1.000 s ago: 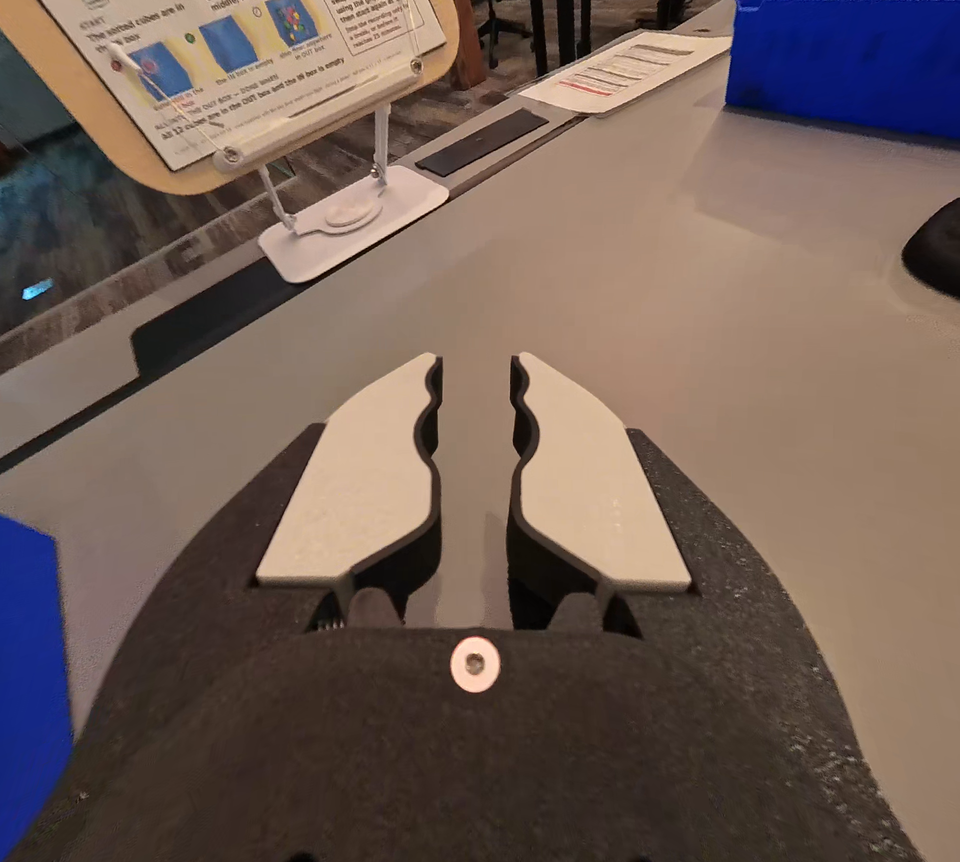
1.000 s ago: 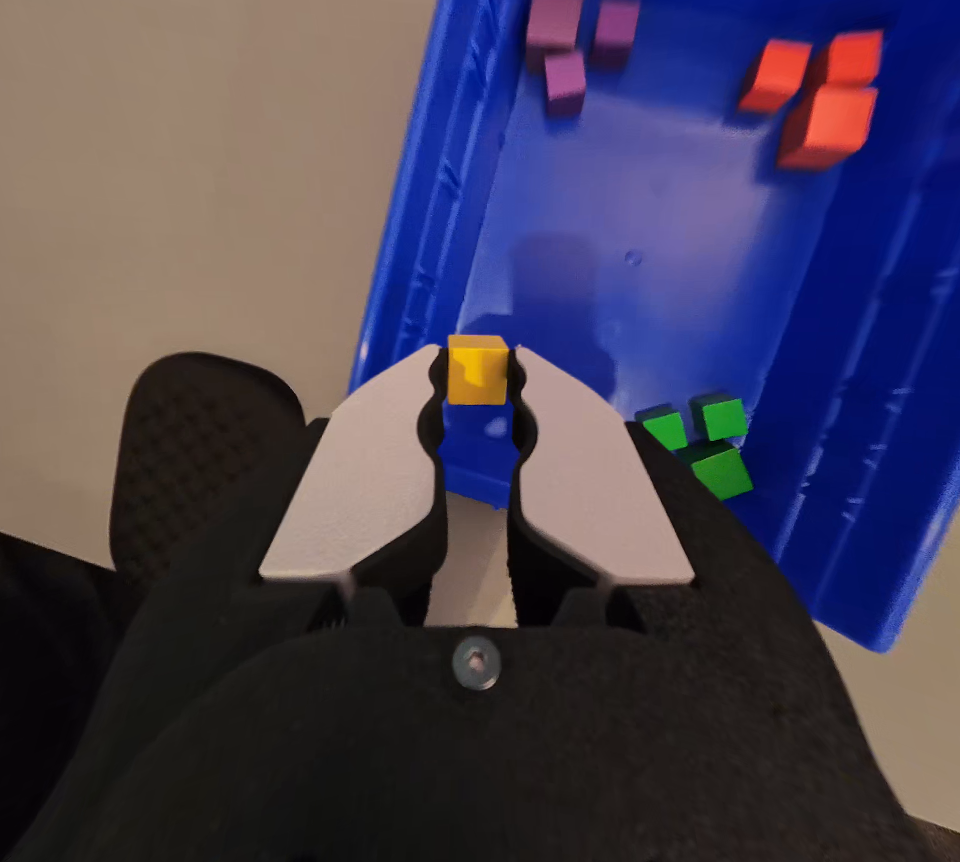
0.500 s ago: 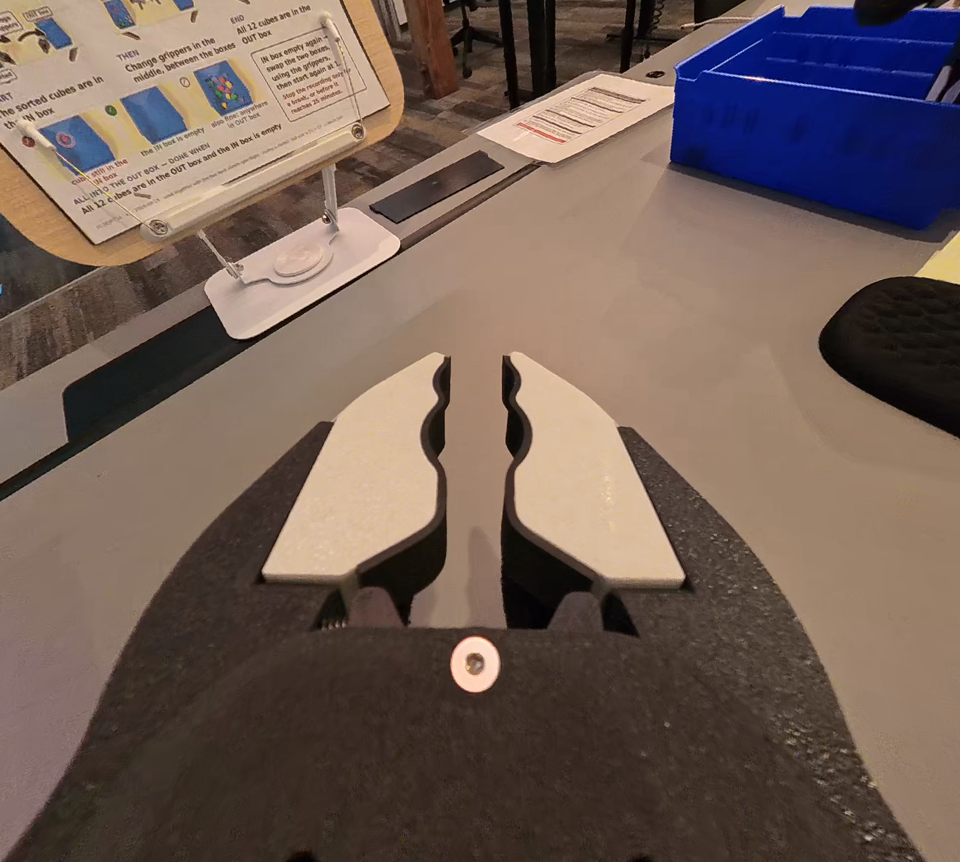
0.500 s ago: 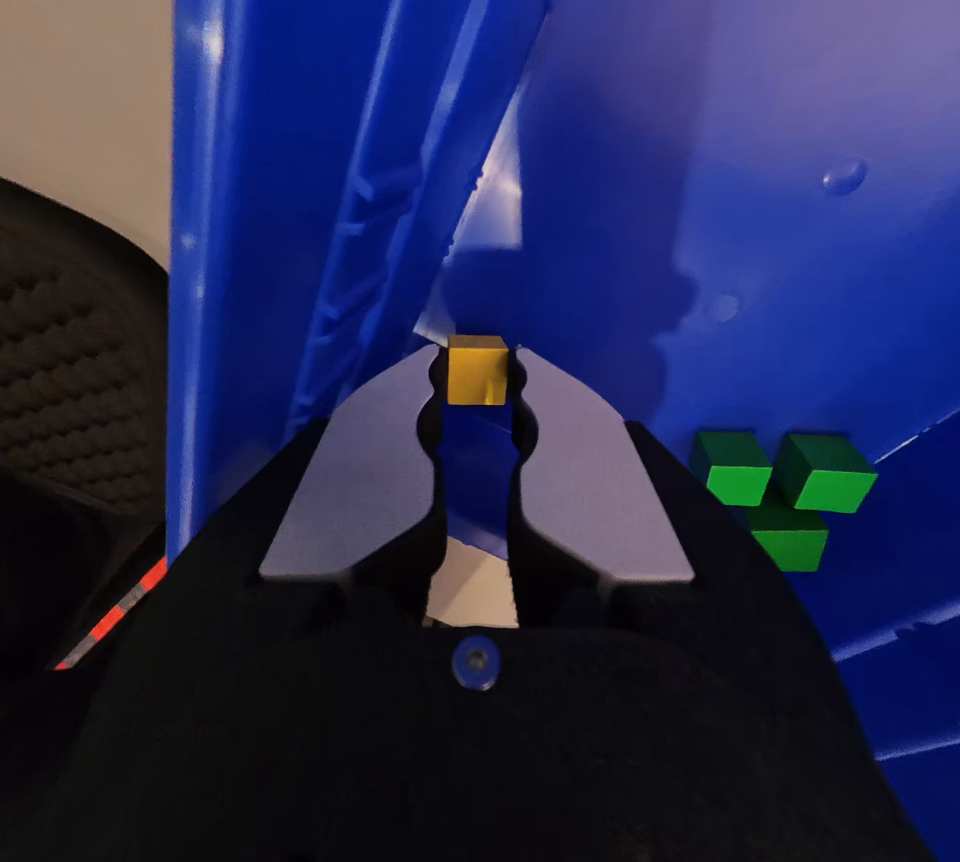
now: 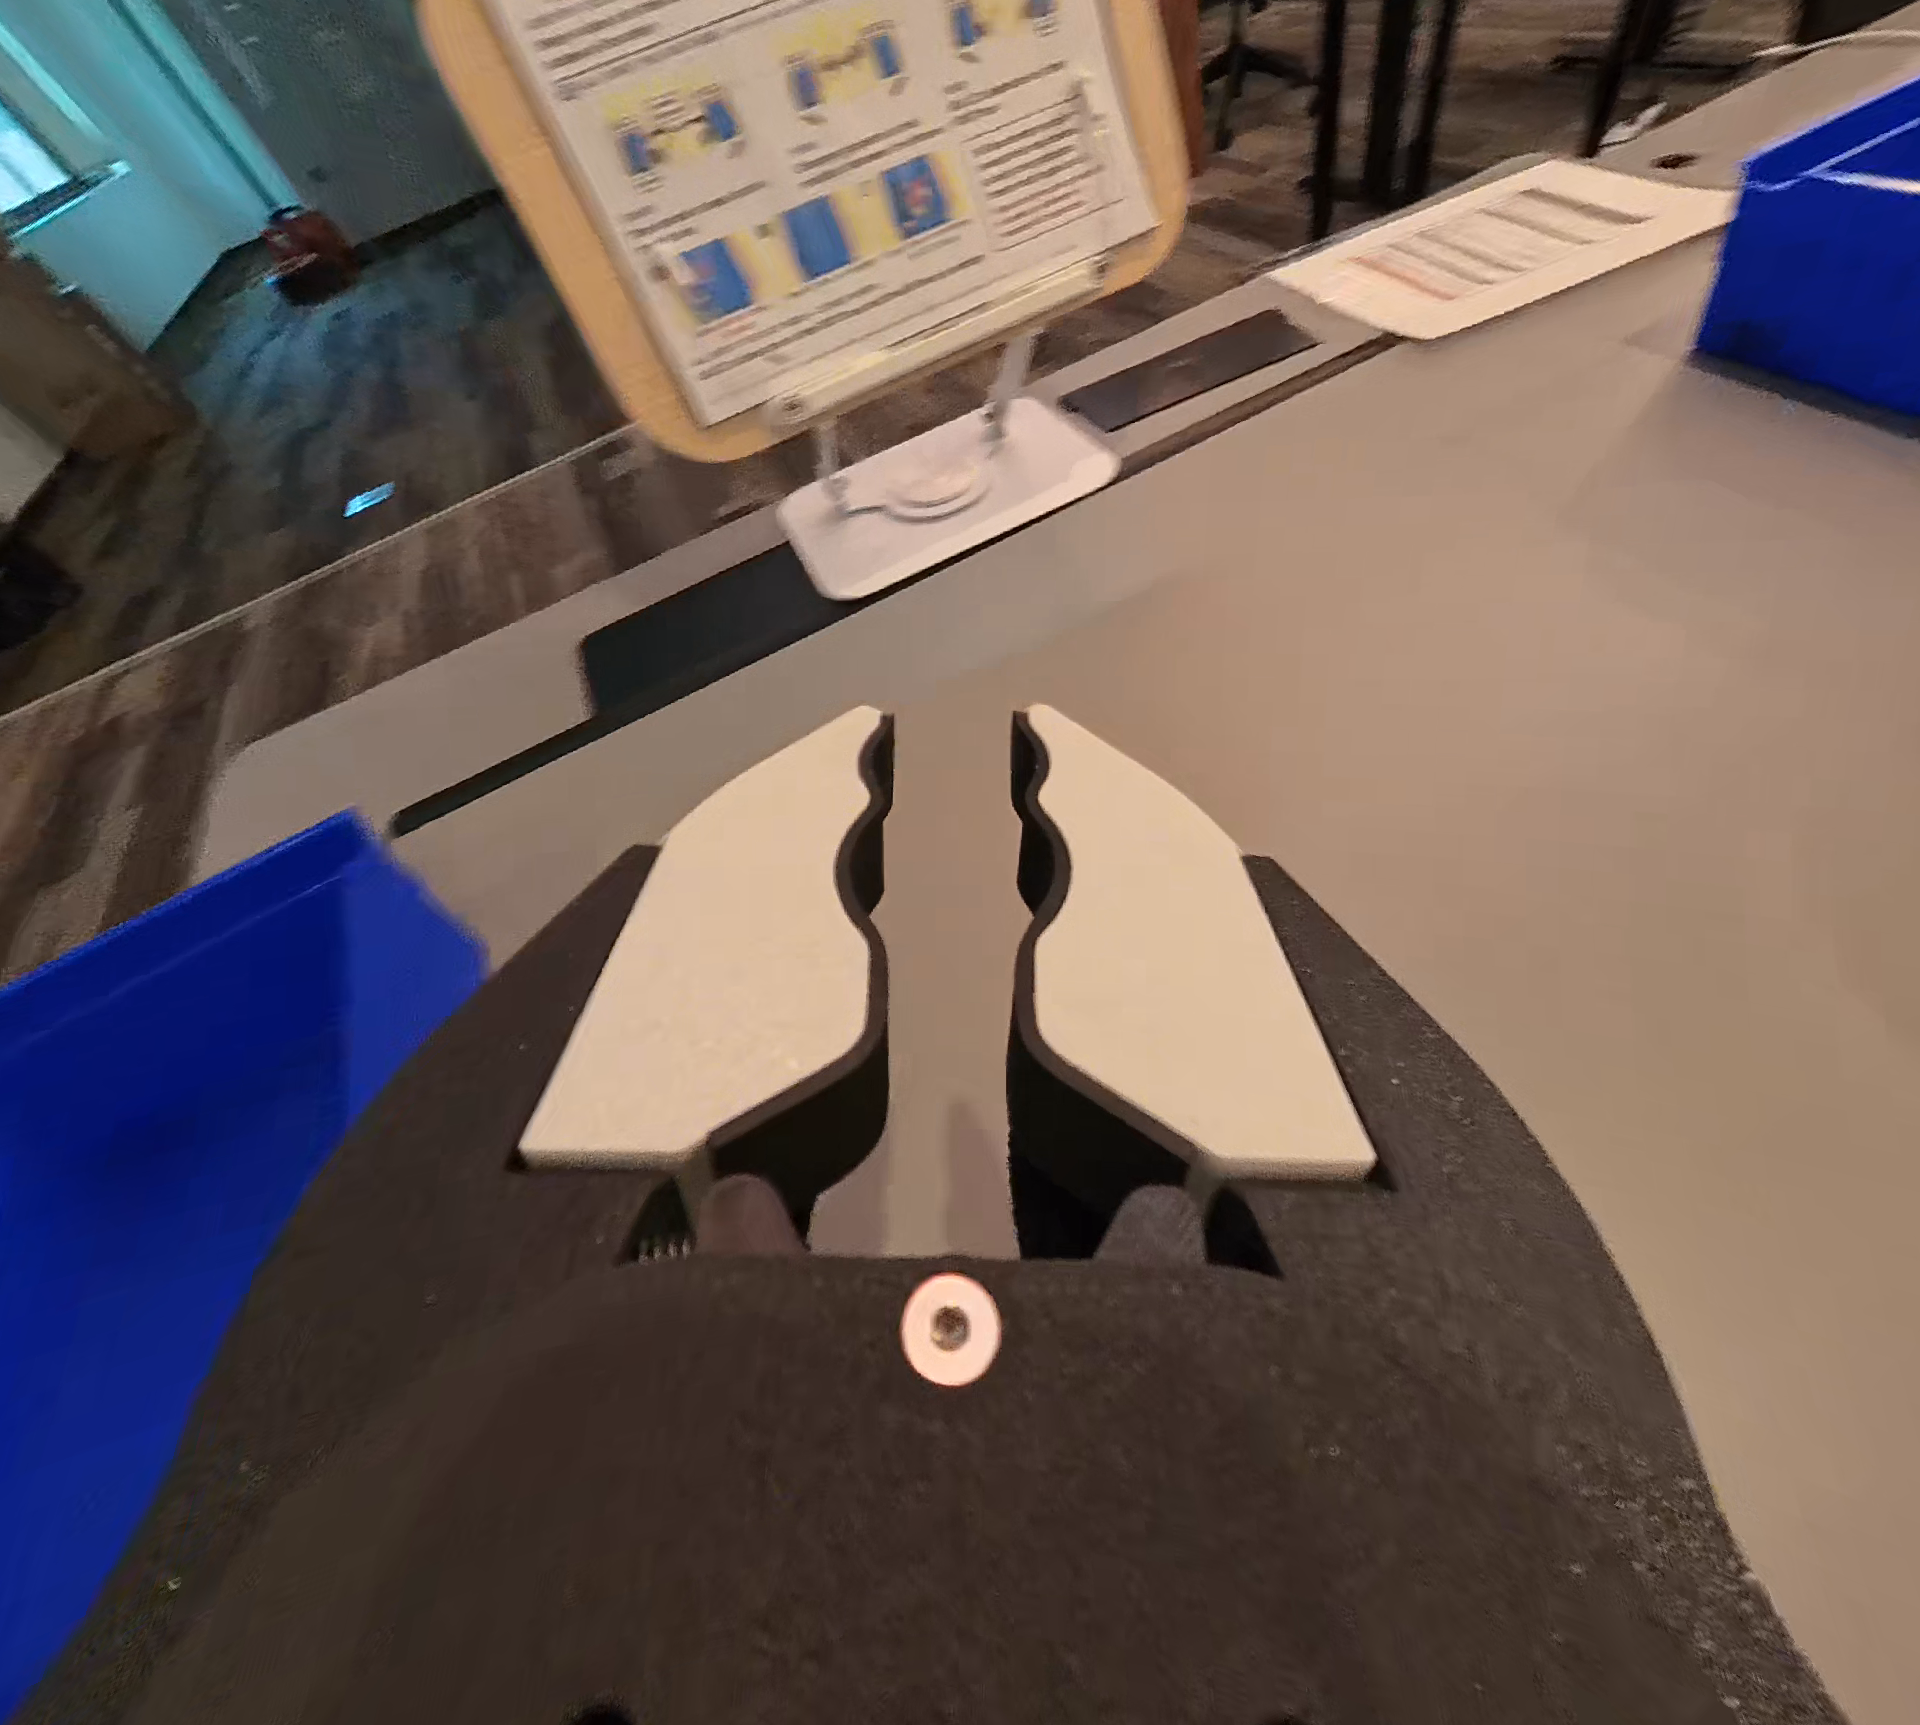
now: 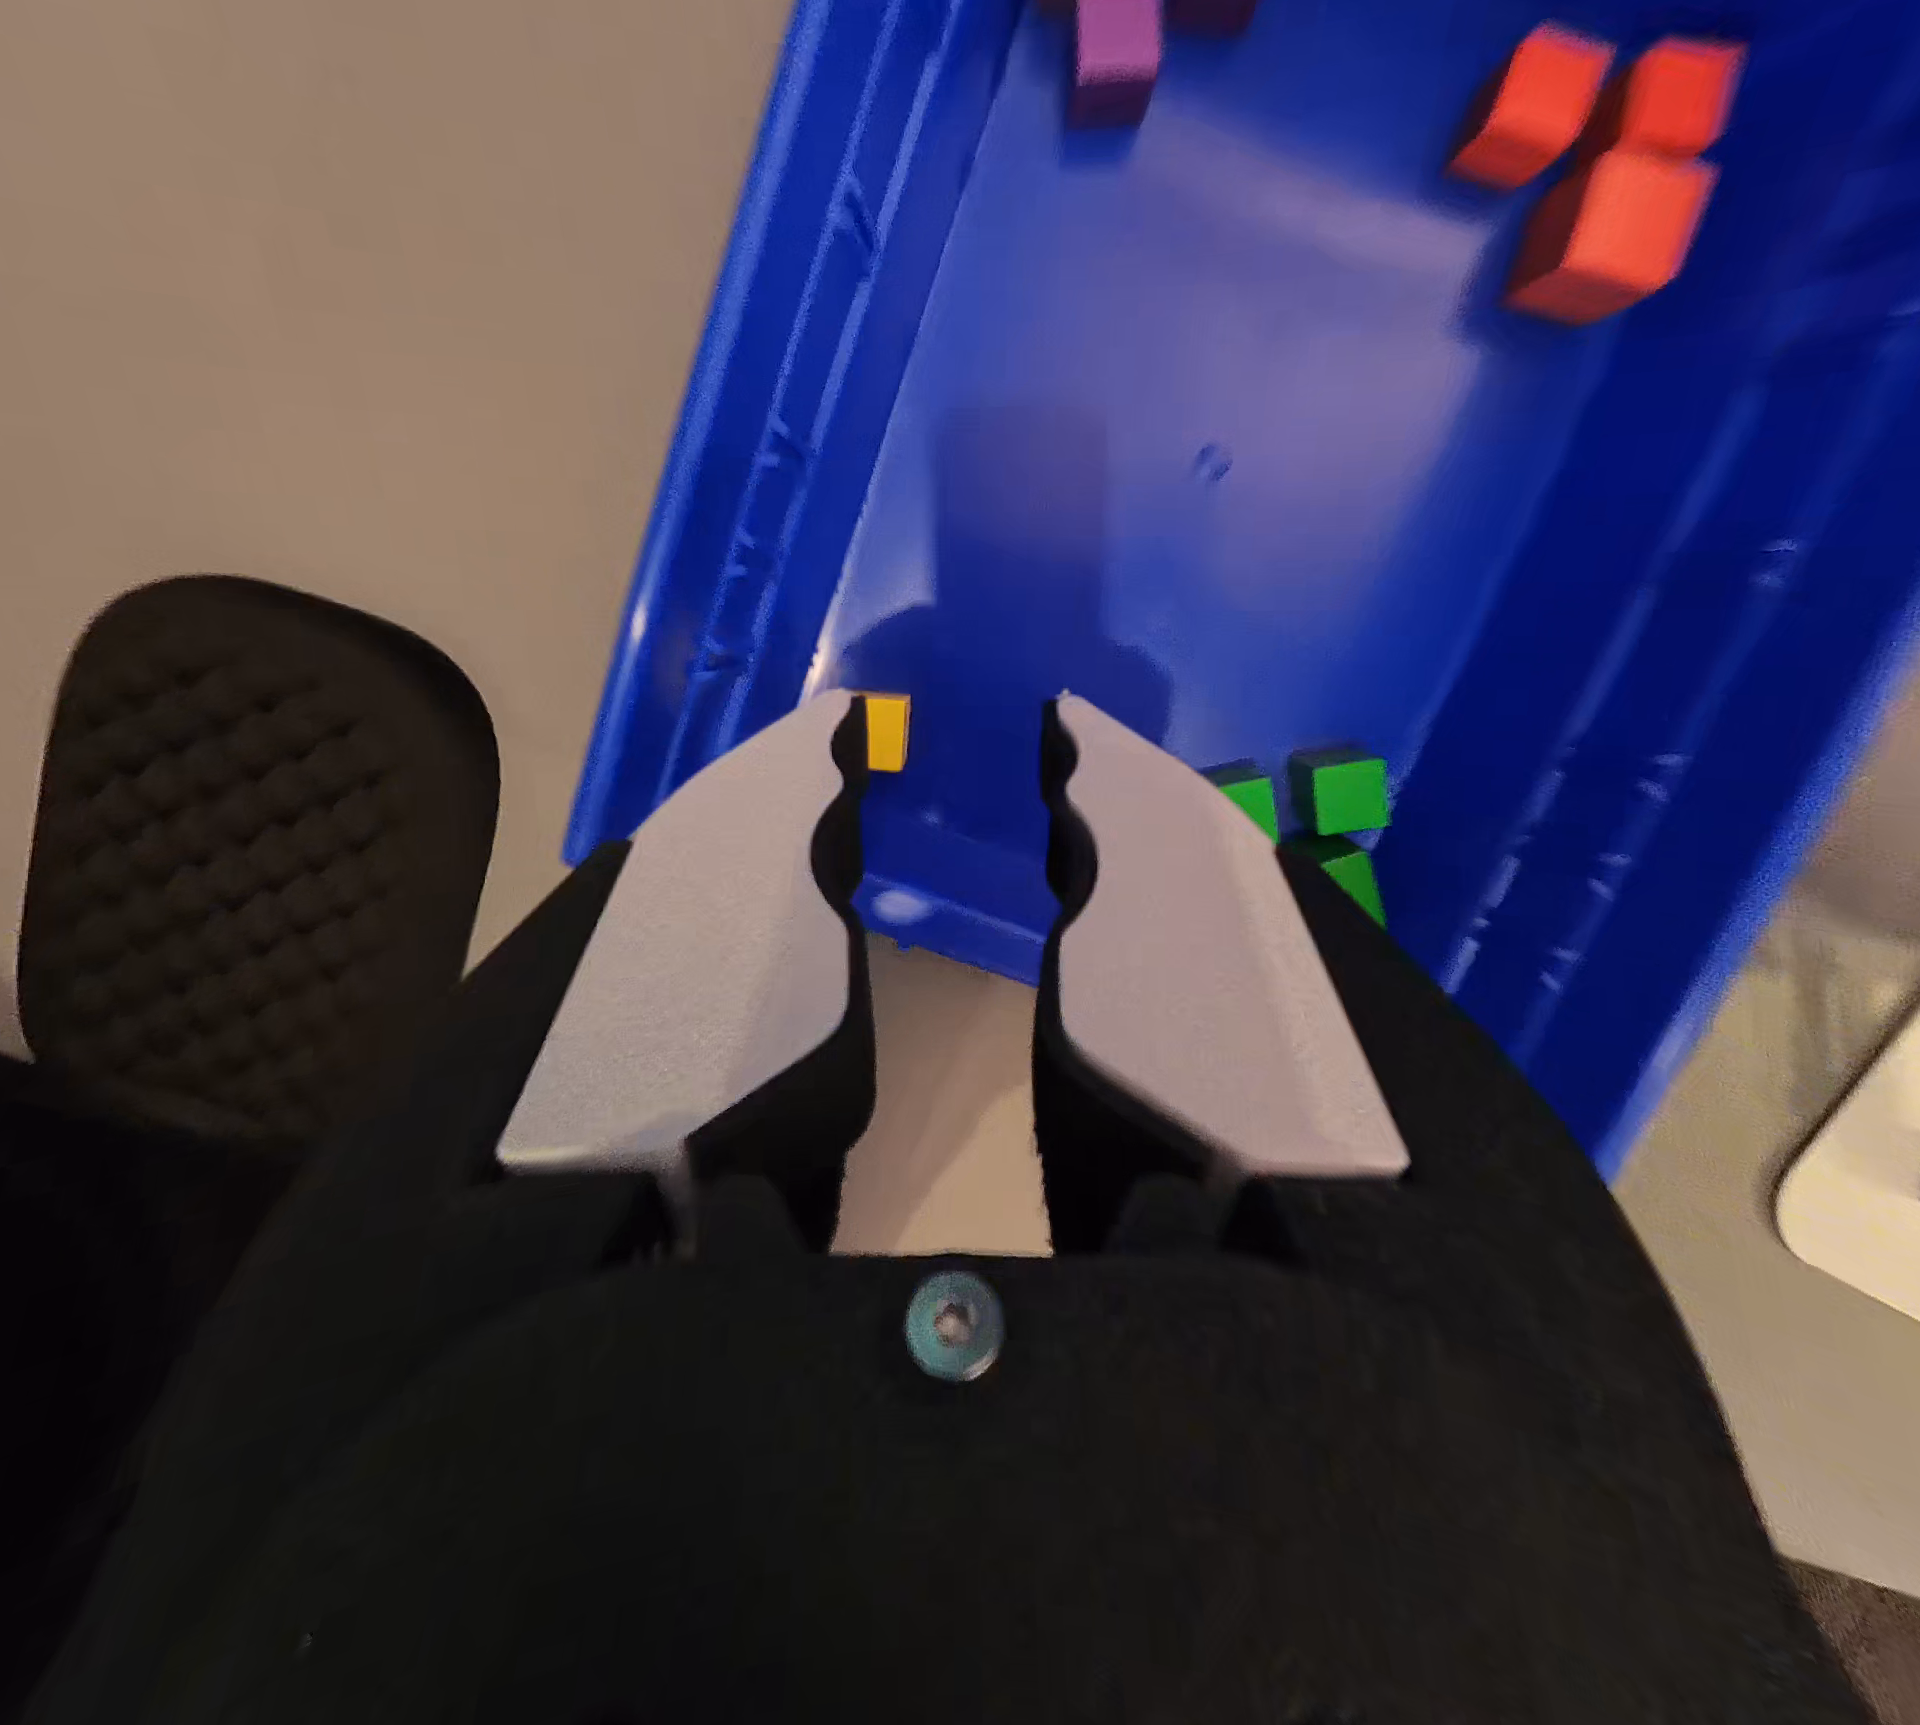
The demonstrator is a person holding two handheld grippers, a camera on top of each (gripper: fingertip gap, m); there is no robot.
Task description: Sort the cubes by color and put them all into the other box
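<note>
My right gripper [image 6: 951, 730] gapes wide above the blue box [image 6: 790, 428]; yellow cube [image 6: 886, 733] beside its left finger. Left gripper [image 5: 948, 725] narrow, empty.

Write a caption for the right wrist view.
Open right gripper above blue plastic box, small yellow cube beside one of its fingers.

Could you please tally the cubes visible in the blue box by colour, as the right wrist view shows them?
Purple cubes: 3
Red cubes: 3
Green cubes: 3
Yellow cube: 1, partly hidden behind a fingertip
Total: 10 cubes in the blue box
</note>
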